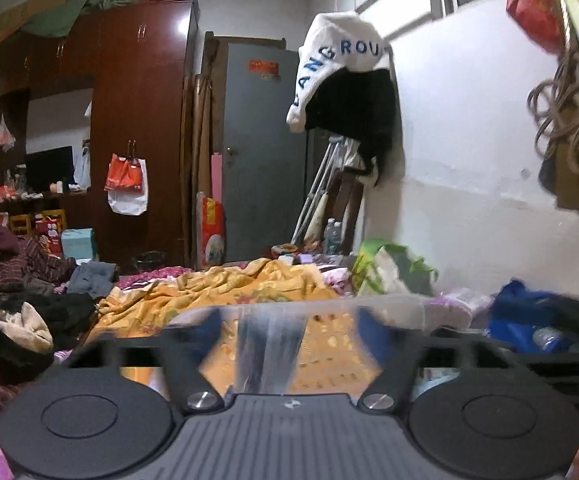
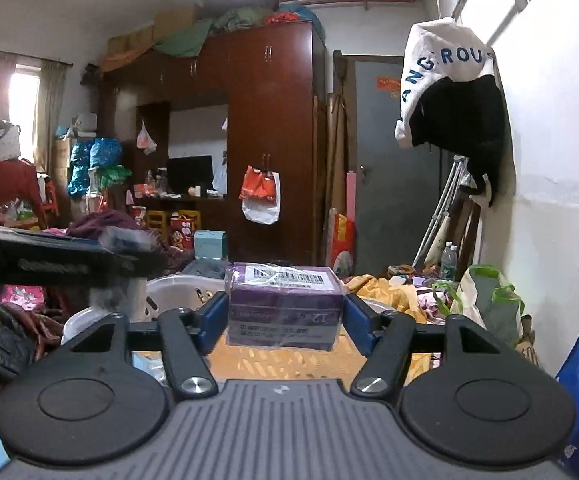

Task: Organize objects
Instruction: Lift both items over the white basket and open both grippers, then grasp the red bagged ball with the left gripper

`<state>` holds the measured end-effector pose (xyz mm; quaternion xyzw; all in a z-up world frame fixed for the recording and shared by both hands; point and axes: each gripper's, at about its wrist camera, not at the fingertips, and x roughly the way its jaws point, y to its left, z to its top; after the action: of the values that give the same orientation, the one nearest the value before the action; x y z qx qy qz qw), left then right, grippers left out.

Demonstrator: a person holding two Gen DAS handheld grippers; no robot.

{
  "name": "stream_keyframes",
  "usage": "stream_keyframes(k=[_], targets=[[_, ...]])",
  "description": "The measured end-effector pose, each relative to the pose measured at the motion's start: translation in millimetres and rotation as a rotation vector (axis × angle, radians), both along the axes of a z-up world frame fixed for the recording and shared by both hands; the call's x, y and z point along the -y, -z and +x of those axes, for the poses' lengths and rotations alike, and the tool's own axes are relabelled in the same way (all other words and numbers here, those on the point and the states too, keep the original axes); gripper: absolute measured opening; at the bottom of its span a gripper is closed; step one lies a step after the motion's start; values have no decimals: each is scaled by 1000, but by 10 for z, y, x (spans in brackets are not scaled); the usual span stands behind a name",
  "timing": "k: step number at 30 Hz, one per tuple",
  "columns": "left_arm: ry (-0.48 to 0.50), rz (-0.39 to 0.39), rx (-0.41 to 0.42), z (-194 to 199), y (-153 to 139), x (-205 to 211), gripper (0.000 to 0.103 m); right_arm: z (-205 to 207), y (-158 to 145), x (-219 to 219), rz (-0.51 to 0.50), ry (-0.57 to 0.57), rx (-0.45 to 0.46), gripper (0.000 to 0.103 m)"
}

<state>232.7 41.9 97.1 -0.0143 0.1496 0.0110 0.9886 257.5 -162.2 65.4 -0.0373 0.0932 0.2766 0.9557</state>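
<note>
My right gripper (image 2: 285, 316) is shut on a purple plastic-wrapped box (image 2: 285, 304) with a barcode label on top, held level above an orange perforated basket (image 2: 281, 360). A white tub (image 2: 177, 292) lies behind and to the left. My left gripper (image 1: 289, 332) has its blue fingers (image 1: 373, 336) spread wide, with the blurred rim of a clear plastic container (image 1: 329, 308) across them; whether they grip it is unclear. The other gripper's dark body (image 2: 49, 260) juts in at the left of the right wrist view.
A bed covered with an orange blanket (image 1: 217, 292) and clothes piles (image 1: 29, 320) lies ahead. A blue bag (image 1: 525, 320) and a green-white bag (image 1: 385, 268) sit by the right wall. A wardrobe (image 1: 137, 128) and grey door (image 1: 261, 152) stand behind. A jacket (image 1: 349, 92) hangs on the wall.
</note>
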Motion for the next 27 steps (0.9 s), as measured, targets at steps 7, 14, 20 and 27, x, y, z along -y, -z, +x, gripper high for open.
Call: stream_keyframes(k=[7, 14, 20, 27], targets=[[66, -28, 37, -711, 206, -90, 86, -496, 110, 356, 35, -43, -8, 103], [120, -39, 28, -1653, 797, -165, 91, -1079, 767, 1050, 127, -10, -143, 103], [86, -1, -72, -1843, 1205, -317, 91, -1336, 1024, 1201, 47, -46, -175, 92], [96, -8, -95, -1838, 1303, -306, 91, -1310, 1075, 978, -27, -86, -200, 72]])
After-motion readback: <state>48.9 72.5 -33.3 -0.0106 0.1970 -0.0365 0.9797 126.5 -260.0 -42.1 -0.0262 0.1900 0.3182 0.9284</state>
